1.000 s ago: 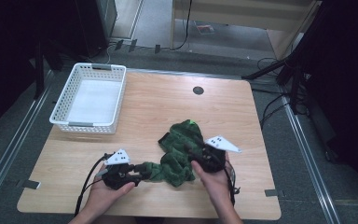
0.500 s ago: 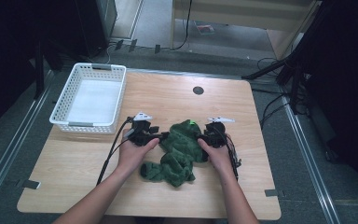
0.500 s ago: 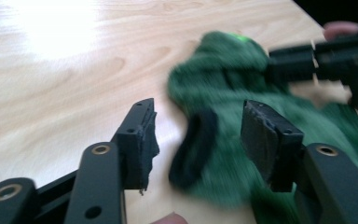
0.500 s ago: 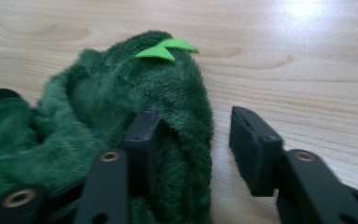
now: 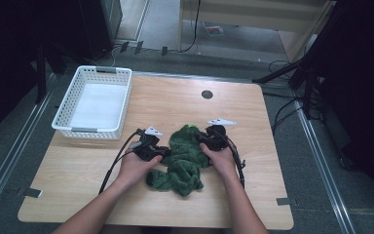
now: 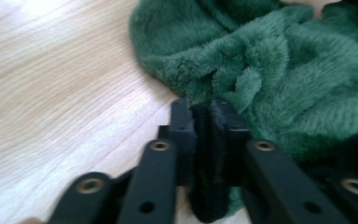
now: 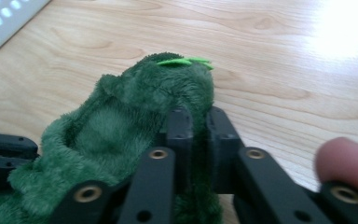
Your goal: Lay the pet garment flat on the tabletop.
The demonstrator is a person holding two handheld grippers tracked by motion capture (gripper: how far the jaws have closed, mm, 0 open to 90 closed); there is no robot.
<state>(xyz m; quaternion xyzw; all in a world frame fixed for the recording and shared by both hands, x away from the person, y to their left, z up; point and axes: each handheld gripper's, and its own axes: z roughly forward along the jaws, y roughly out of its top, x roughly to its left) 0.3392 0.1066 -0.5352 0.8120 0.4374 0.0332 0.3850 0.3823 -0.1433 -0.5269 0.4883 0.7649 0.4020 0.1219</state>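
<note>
Leftmost, a white basket is sitting at the far left corner of the table, well apart from the work; nothing is lying in it as far as the high view shows. Next, the left gripper is resting low over the wood, its fingers drawn narrow and pinching a fold at the left edge of the green fleece cloth; in the left gripper view the cloth is bunching up ahead of and to the right of those fingers, with bare wood to their left. Between the two hands the cloth is lying crumpled at the near middle of the table, its long axis running from the far end by the grippers back toward the person, where a loose lump is trailing. Further right, the right gripper is clamping the far right edge, fingers narrow with pile squeezed between them; a bright green tag is showing on the hump just beyond them, and the left gripper's black frame is peeking in across the cloth. Both hands are equally near, each holding one side of the far end; so any spreading move, I judge, is turning on pulling those two grips apart sideways, across that long axis.
</note>
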